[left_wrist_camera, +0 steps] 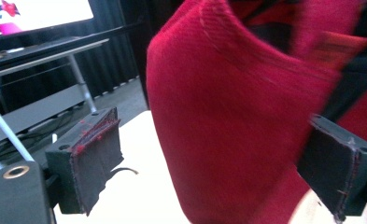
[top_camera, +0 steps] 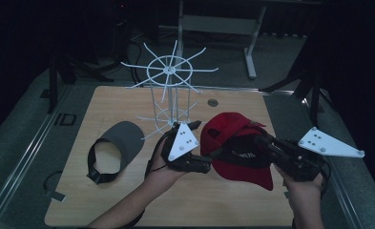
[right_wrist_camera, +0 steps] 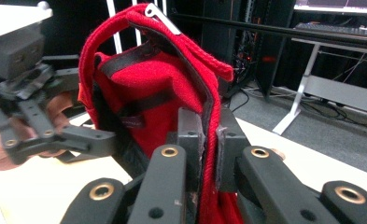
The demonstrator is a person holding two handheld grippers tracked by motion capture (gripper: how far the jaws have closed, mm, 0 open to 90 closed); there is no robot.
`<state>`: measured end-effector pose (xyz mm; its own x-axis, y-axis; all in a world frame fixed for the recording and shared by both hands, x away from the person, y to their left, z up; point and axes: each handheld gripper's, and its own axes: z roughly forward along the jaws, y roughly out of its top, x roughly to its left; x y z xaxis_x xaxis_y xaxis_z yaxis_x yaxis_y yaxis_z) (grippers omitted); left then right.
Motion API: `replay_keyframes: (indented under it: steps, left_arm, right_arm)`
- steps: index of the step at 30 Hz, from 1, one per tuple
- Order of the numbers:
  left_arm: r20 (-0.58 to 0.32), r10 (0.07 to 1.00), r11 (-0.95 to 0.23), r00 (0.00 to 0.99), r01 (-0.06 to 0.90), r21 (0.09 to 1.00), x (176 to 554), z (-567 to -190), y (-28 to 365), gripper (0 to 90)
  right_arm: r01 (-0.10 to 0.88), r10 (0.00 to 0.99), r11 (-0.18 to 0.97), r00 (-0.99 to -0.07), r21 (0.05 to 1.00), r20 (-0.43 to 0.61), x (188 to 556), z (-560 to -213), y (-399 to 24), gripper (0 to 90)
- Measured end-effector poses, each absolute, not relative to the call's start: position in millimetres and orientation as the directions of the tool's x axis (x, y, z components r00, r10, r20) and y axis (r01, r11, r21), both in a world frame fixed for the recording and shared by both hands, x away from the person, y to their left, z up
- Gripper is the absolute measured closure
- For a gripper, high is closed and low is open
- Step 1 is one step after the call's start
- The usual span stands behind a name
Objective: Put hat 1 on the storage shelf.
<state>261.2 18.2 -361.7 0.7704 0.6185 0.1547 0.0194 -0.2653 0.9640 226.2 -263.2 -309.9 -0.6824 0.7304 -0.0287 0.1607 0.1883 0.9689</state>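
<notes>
Red ribbed knit, soft and a little fuzzy, makes up the cap (top_camera: 233,143), which hangs above the near right part of the pale wooden table (top_camera: 128,205), held up between the two hands. Its dark lining and black inner band face the person, the brim curving down. The right gripper (right_wrist_camera: 208,140) has its black jaws pinched tight on a fold of the cap's edge, the cloth squeezed flat between the pads. The left gripper (left_wrist_camera: 209,163) stands wide, its cloth-faced pads (left_wrist_camera: 95,163) frayed with red lint; the cap's crown bulges between them without being pressed. A grey three-cornered plate tops each tool. Farther left on the table lies a grey visor (top_camera: 116,148), smooth, with a looped black strap. Behind stands a white wire rack (top_camera: 168,90), thin spokes fanning from a hub.
</notes>
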Motion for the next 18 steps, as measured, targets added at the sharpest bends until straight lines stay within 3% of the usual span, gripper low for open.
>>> replay_keyframes:
  steps: [6,8,18]
  left_arm:
    - [0.134,0.649,-0.292,0.749,0.082,0.953,268.1,-358.2,3.3,22.9]
    - [0.145,0.647,-0.299,0.749,0.073,0.952,268.7,-356.8,-0.1,34.2]
    - [0.143,0.672,-0.292,0.727,0.083,0.953,273.2,-350.7,-9.8,69.2]
  right_arm:
    - [0.156,0.718,0.198,-0.696,0.968,-0.035,224.4,-309.0,-259.7,83.8]
    - [0.158,0.713,0.199,-0.7,0.967,-0.032,224.5,-309.6,-259.0,83.7]
    - [0.161,0.712,0.207,-0.701,0.965,-0.036,224.9,-312.3,-257.8,83.7]
